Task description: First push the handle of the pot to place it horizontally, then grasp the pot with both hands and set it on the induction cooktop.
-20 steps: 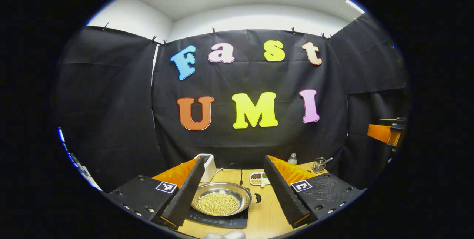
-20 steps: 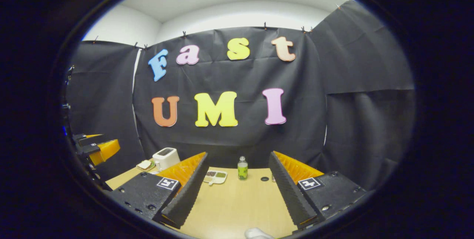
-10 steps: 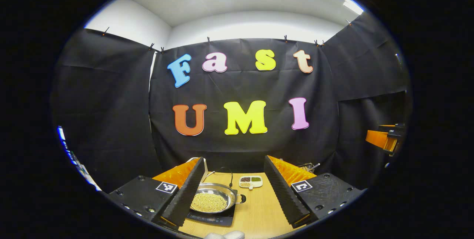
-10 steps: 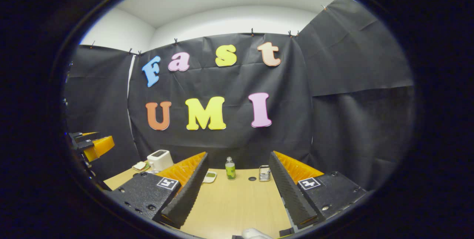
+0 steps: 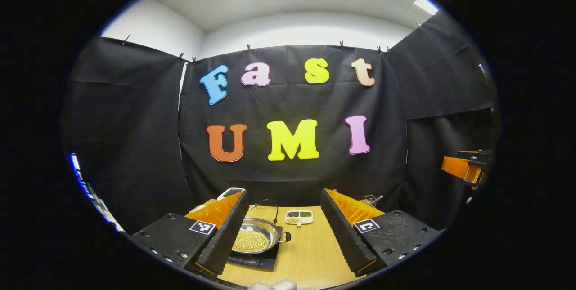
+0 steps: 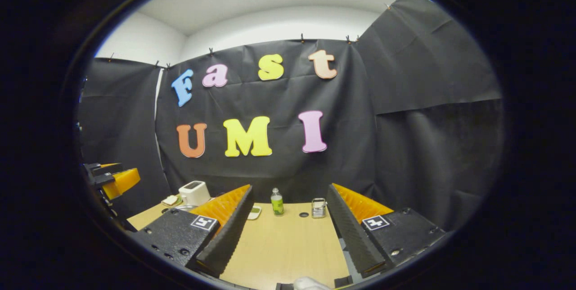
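Observation:
A steel pot (image 5: 265, 230) with yellow beans in it sits on the black induction cooktop (image 5: 256, 261) in the left gripper view. Its small black handle (image 5: 286, 237) points right. My left gripper (image 5: 284, 196) is open and empty, back from the pot, and its left finger (image 5: 225, 236) covers the pot's left side. My right gripper (image 6: 289, 193) is open too, above bare table (image 6: 288, 245) with nothing between its fingers. The other gripper appears far off at the edge of each view: the right gripper (image 5: 463, 168) and the left gripper (image 6: 114, 180).
A divided dish of seasonings (image 5: 299, 217) lies behind the pot, with a white toaster (image 6: 194, 192) and a wire basket (image 5: 371, 198) near the back wall. A green-labelled bottle (image 6: 276, 202), a small metal rack (image 6: 318, 207) and a plate (image 6: 171, 200) stand along the table's far edge.
Both grippers have drawn back from the table, so the pot and the things at the back look smaller and farther off. The pot stays on the cooktop.

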